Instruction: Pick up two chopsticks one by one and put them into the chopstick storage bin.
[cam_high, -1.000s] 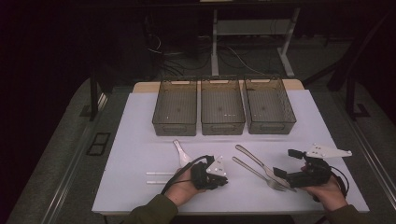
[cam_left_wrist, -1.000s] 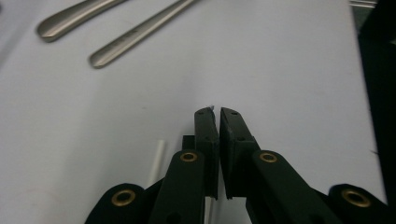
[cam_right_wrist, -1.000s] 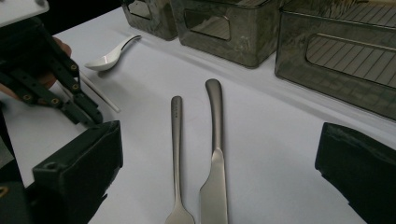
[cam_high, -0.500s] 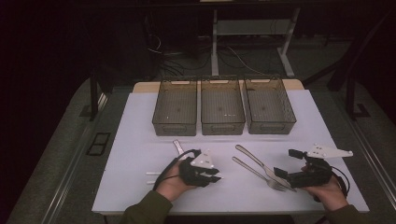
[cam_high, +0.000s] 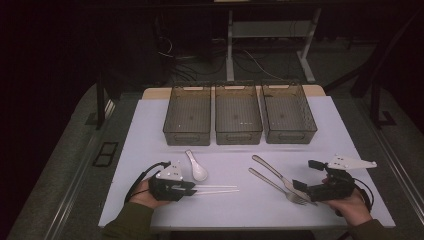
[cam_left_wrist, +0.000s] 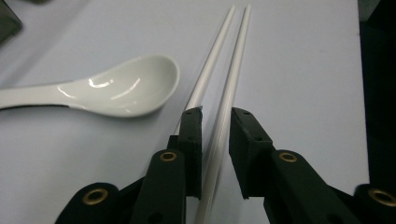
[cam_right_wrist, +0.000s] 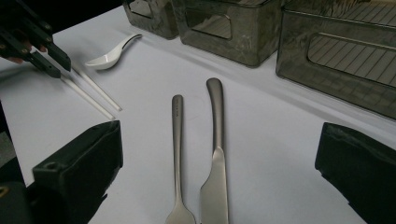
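Left claw (cam_left_wrist: 215, 126) sits low, jaws narrowly apart around one chopstick (cam_left_wrist: 223, 112), not pinching yet; spoon (cam_left_wrist: 126, 91) just left. Right claw (cam_right_wrist: 219, 158) wide open over the fork (cam_right_wrist: 177, 154) and knife (cam_right_wrist: 215, 154).

Three grey bins (cam_high: 238, 120) stand in a row at the far side of the desk (cam_high: 150, 130). Nearer lie two white chopsticks (cam_high: 217, 189), one white spoon (cam_high: 196, 166), one fork (cam_high: 278, 186) and one knife (cam_high: 274, 174).
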